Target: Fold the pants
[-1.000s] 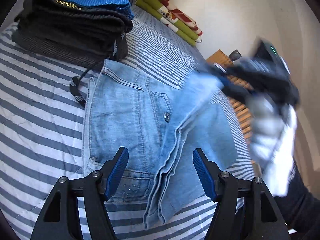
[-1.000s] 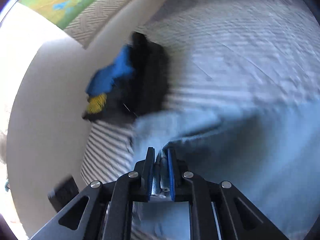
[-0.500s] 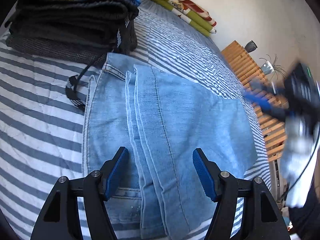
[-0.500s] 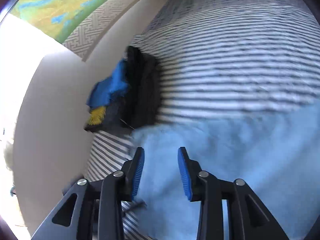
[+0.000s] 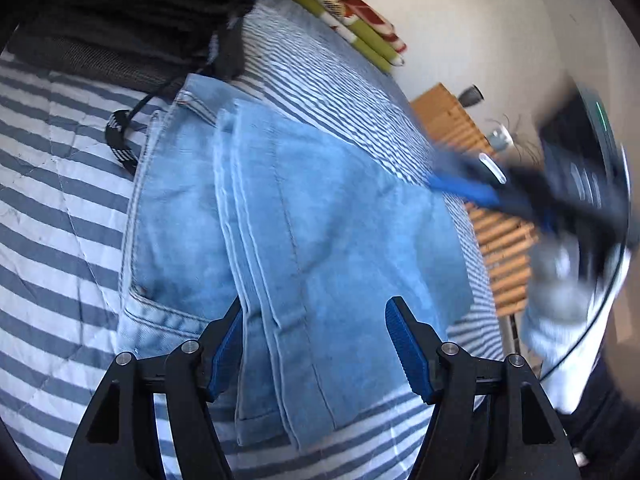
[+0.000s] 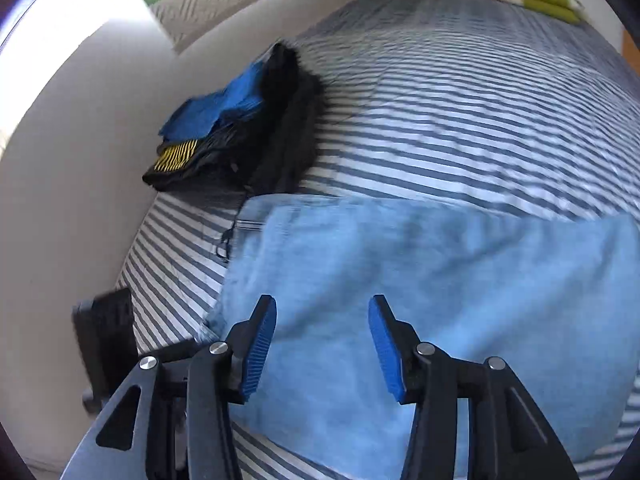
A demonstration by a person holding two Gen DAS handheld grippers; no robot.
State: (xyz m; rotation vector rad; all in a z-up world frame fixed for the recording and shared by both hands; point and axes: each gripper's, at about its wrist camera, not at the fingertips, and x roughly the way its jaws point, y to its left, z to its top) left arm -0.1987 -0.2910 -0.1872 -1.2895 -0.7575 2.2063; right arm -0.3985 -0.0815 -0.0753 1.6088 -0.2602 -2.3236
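Jeans [image 5: 320, 240] lie folded on the striped bed [image 5: 60, 240]; both tongs, left [image 5: 314, 356] and right [image 6: 318, 350], released, should next smooth the fold toward 12 o'clock.

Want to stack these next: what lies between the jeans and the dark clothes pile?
Almost nothing: in the left wrist view the jeans nearly reach the pile; only a black strap lies beside them.

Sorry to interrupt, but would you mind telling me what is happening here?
A person with tongs in each hand is folding light blue jeans on a striped bed. The jeans lie folded over, beside a stack of dark folded clothes. Both the left tongs and right tongs are open, holding nothing.
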